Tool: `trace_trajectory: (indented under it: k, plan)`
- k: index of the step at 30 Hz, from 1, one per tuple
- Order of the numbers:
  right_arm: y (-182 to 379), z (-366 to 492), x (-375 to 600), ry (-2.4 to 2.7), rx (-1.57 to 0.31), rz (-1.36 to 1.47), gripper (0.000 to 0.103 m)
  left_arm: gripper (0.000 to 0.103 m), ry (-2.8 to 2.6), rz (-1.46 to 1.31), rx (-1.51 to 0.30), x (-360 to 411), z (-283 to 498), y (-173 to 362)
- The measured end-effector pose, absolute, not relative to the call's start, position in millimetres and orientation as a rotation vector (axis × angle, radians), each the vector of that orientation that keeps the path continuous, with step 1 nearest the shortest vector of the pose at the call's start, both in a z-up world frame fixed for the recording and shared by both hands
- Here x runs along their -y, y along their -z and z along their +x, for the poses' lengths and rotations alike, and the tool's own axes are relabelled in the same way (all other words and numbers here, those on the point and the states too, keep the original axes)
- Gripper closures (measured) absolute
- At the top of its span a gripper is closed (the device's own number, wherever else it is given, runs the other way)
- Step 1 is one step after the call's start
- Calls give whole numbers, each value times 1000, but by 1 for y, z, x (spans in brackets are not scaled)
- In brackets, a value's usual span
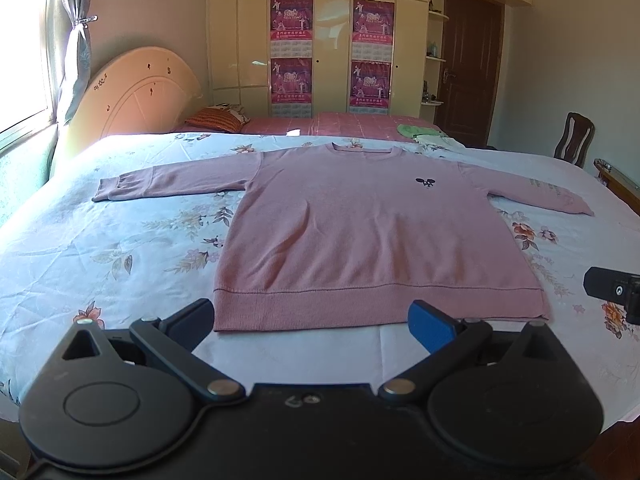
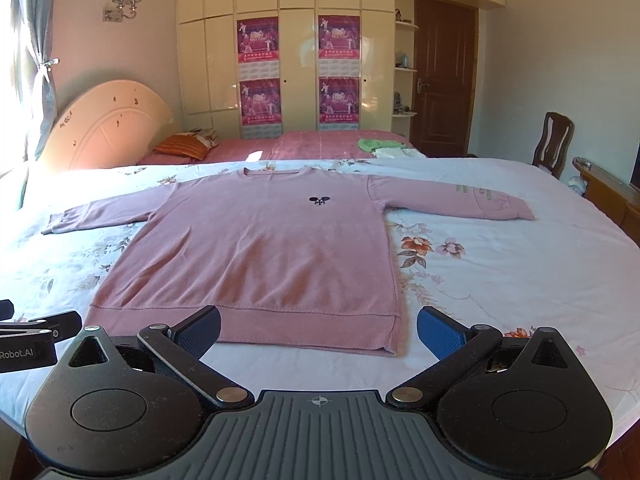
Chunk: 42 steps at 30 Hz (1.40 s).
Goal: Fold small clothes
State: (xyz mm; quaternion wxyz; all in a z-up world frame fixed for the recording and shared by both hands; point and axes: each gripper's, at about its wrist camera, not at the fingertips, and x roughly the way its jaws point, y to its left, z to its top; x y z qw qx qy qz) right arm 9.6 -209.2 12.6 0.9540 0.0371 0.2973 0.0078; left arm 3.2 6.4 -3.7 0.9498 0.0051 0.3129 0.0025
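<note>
A pink long-sleeved sweater (image 1: pixel 360 232) lies flat, front up, on a floral bedsheet (image 1: pixel 120 248), both sleeves spread out to the sides. It also shows in the right wrist view (image 2: pixel 260 256). My left gripper (image 1: pixel 316 320) is open and empty, just in front of the sweater's bottom hem. My right gripper (image 2: pixel 320 328) is open and empty, also in front of the hem, near its right corner. The right gripper shows at the right edge of the left wrist view (image 1: pixel 612 292); the left gripper shows at the left edge of the right wrist view (image 2: pixel 36 336).
A second bed with a pink cover (image 1: pixel 340 122) stands behind, with an orange pillow (image 1: pixel 216 118) and green cloth (image 1: pixel 416 130). A headboard (image 1: pixel 136 100) is at the left, a wardrobe (image 1: pixel 320 40) at the back, and a wooden chair (image 1: pixel 574 138) at the right.
</note>
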Motion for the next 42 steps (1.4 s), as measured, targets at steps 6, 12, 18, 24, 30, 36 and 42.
trace_trajectory:
  k: [6, 12, 18, 24, 30, 36, 42]
  plan:
    - [-13, 9, 209, -19, -603, 71, 0, 0, -1, 13, -635, -6, 3, 4]
    - [-13, 8, 211, -17, -600, 73, 0, 0, -3, 14, -636, -5, 2, 7]
    - [-12, 9, 211, -18, -600, 74, 0, 0, -4, 15, -636, -6, 4, 6]
    - [-13, 9, 211, -16, -599, 71, 0, 0, -2, 16, -637, -6, 4, 6]
    - [-13, 8, 212, -15, -600, 71, 0, 0, -4, 20, -632, -3, 3, 5]
    - [-13, 8, 217, -5, -599, 74, 0, 0, -8, 18, -632, 1, 2, 6]
    - [-12, 6, 218, -4, -600, 73, 0, 0, -9, 20, -632, 2, 2, 6]
